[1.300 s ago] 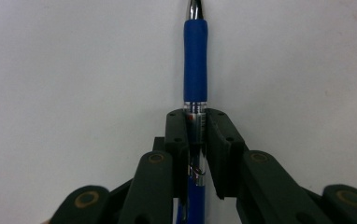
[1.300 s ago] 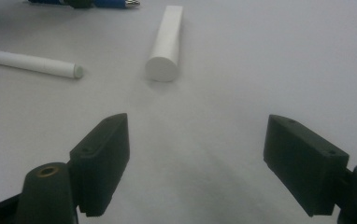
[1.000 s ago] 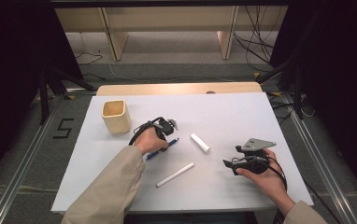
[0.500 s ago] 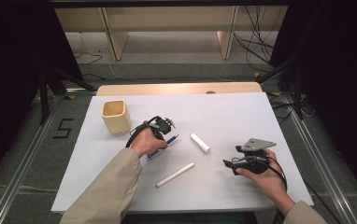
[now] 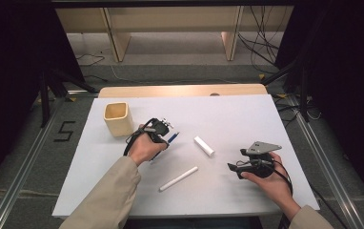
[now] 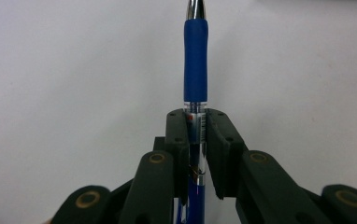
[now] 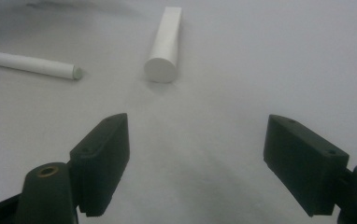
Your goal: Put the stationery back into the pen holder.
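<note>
A blue pen [image 6: 195, 70] with a silver tip stands clamped between the jaws of my left gripper [image 6: 196, 126], its clear barrel pinched by the pads. In the high view the left gripper [image 5: 165, 132] hovers just right of the wooden cup [image 5: 118, 119], and the pen [image 5: 173, 138] sticks out to the right. My right gripper [image 5: 235, 160] rests low at the table's right, open, jaws pointing left. From the right gripper [image 7: 197, 154], a short white cylinder [image 7: 166, 44] lies ahead and a thin white stick [image 7: 27, 63] lies to the left.
The white table sheet [image 5: 247, 114] spreads wide behind and between the hands. The short cylinder [image 5: 204, 145] and the thin stick [image 5: 178, 178] lie between the two grippers. Dark stands and cables sit on the floor beyond the table's far edge.
My left gripper has risen slightly and drifted left toward the cup, carrying the pen. The right gripper has stayed where it was.
</note>
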{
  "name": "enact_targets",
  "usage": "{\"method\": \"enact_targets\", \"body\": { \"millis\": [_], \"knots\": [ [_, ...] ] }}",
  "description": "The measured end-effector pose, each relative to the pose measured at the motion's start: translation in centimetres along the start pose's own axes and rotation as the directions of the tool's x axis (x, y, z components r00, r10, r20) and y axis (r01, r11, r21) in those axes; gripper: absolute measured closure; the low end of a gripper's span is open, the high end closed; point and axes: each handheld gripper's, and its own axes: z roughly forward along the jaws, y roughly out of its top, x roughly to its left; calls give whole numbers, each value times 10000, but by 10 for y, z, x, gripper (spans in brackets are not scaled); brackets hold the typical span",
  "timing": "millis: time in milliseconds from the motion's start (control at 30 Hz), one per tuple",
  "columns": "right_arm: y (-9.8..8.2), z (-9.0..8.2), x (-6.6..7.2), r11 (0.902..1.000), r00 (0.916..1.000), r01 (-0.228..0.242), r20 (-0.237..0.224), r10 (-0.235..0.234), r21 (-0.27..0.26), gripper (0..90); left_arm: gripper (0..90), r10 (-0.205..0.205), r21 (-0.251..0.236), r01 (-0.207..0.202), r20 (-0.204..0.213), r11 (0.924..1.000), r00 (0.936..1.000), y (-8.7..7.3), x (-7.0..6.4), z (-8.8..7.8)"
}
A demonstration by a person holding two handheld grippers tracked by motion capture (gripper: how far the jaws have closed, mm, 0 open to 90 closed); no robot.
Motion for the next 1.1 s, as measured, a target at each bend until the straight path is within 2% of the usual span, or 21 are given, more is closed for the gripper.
{"method": "enact_targets", "body": {
  "millis": [233,433,633,1000,1100],
  "knots": [
    [0,0,0,10000,10000,8,9,-8,-2,234,794,-319,-572,309,-167,9979,9994,-5,1,-6],
    [0,0,0,10000,10000,-1,11,1,-3,234,794,-582,-1119,543,-323,9922,9978,-9,2,-11],
    [0,0,0,10000,10000,0,16,0,-6,234,794,-874,-1697,788,-441,9823,9952,-15,4,-15],
    [0,0,0,10000,10000,3,31,-3,-19,234,793,-1385,-2386,1198,-632,9637,9883,-25,5,-17],
    [0,0,0,10000,10000,14,26,-14,-14,234,794,-1506,-2643,1259,-752,9562,9857,-27,5,-19]
  ]
}}
